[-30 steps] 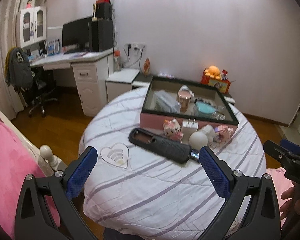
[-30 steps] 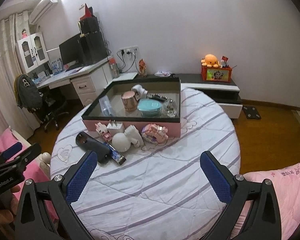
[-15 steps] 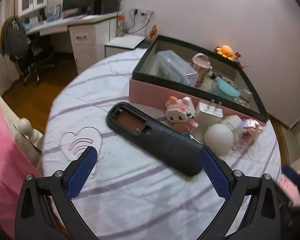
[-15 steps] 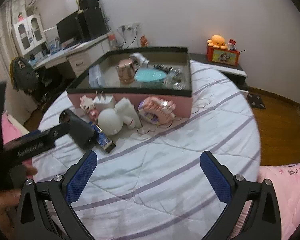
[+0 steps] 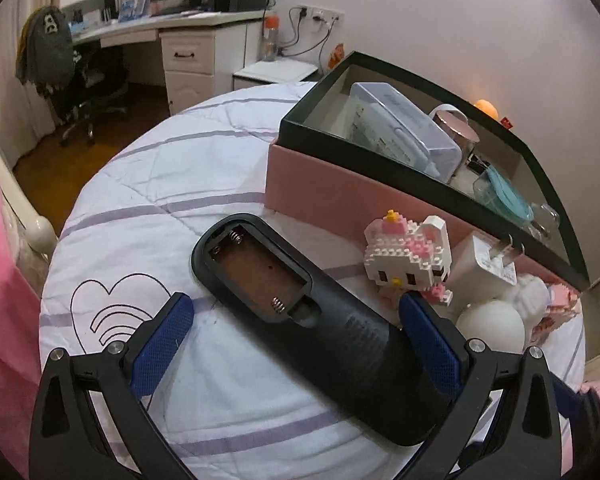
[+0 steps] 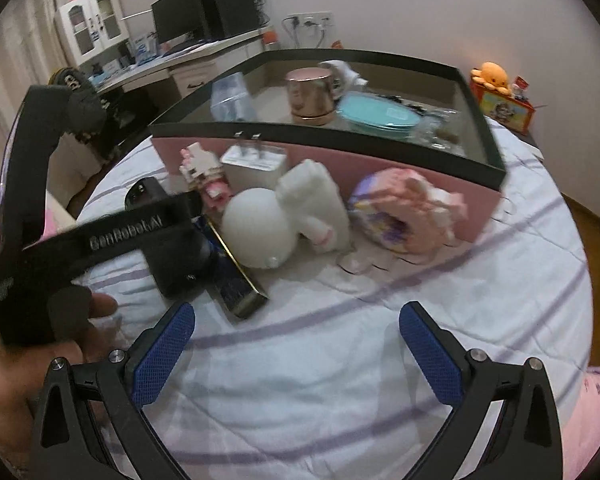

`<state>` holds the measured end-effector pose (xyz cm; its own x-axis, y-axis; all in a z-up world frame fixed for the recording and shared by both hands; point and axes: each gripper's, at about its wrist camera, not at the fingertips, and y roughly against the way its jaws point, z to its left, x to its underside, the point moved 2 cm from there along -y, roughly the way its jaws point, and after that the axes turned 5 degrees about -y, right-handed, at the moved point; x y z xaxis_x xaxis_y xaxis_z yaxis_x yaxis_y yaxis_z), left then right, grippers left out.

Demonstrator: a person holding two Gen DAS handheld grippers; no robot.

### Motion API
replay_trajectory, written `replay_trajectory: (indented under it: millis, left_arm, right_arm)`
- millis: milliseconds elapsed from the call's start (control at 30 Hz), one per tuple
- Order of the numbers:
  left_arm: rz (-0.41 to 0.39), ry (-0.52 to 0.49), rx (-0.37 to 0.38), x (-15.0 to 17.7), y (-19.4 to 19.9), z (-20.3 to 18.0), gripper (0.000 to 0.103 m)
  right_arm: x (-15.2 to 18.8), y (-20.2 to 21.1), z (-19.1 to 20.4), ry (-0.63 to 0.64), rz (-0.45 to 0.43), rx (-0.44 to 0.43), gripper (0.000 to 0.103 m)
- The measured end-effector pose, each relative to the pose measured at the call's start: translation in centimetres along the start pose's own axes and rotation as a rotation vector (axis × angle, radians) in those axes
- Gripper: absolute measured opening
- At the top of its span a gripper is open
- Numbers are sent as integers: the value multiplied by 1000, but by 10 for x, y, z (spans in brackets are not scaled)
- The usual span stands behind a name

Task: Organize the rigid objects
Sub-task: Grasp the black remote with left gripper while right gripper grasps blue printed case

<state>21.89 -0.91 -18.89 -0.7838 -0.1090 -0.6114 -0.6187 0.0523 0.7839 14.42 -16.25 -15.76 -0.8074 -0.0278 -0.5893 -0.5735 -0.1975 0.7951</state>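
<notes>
Left wrist view: left gripper (image 5: pixel 296 326) spread wide, straddling the long black plastic remote with open battery bay (image 5: pixel 312 312), which lies on the white striped quilt (image 5: pixel 172 184).

Right wrist view: right gripper (image 6: pixel 296 338) wide, empty, above quilt before the pink black-rimmed storage box (image 6: pixel 452 160).

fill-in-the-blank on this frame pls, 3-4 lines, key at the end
1. The left gripper is open, its fingers on either side of the black ____.
2. The battery compartment on that item is ____, with its springs showing.
3. The white charger stands ____ the pink box, not in it.
4. The right gripper is open and holds ____.

Missing words: remote; uncovered; outside; nothing
</notes>
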Motion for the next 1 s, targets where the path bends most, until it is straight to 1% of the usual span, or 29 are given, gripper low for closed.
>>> replay_trajectory:
  millis: [67,100,133,200,267,300,333,367,400,467,500,533,567,633,667,700,767,800,833,900,967,1000]
  left_arm:
    - [0,-19,13,4,5,3,94]
    - [7,-43,-1,7,7,4,84]
    - [-9,-79,6,11,10,6,83]
    - [-21,-92,35,14,16,14,82]
    - [-21,-105,46,18,23,20,78]
    - [-19,-108,54,18,25,21,74]
    - [-21,-120,56,19,27,22,70]
    - [-25,-140,50,21,30,21,69]
    - [-29,-155,43,21,31,19,69]
    - [-25,-160,40,17,28,14,73]
    - [-16,-136,36,15,25,15,85]
    - [-3,-110,39,13,21,15,93]
    - [8,-89,50,13,16,16,94]
    - [0,-111,21,13,12,8,95]
    - [3,-116,26,13,11,3,95]
    - [4,-115,24,12,10,2,93]
    - [1,-116,9,11,9,1,83]
    - [-7,-113,10,10,10,1,76]
    - [-11,-112,21,11,12,4,72]
    - [-20,-120,42,13,15,9,67]
    - [-30,-134,70,15,20,14,63]
    - [-33,-140,83,15,23,16,60]
  right_arm:
    - [0,-4,6,16,10,-17,96]
    - [1,-6,9,21,13,-26,94]
    - [1,-7,12,29,16,-34,93]
    - [5,-9,18,57,26,-45,85]
    - [7,-12,24,88,28,-39,78]
    - [7,-12,26,96,27,-42,74]
    - [6,-12,28,102,26,-57,73]
    - [5,-11,29,107,24,-73,68]
    - [3,-11,30,112,23,-89,63]
    - [0,-12,36,131,11,-110,60]
    - [-2,-14,37,134,7,-115,60]
    - [-3,-16,38,131,9,-124,60]
    - [-4,-17,38,128,7,-131,60]
    - [-5,-16,36,120,4,-129,56]
    - [-5,-15,32,109,0,-121,51]
    - [-5,-14,29,100,1,-114,47]
    - [-3,-16,22,88,15,-92,39]
    - [-3,-16,21,89,11,-94,39]
    - [-3,-16,21,92,10,-96,39]
    - [-2,-16,27,119,12,-83,39]
    - [-1,-16,36,143,15,-97,39]
    - [1,-15,36,151,16,-103,37]
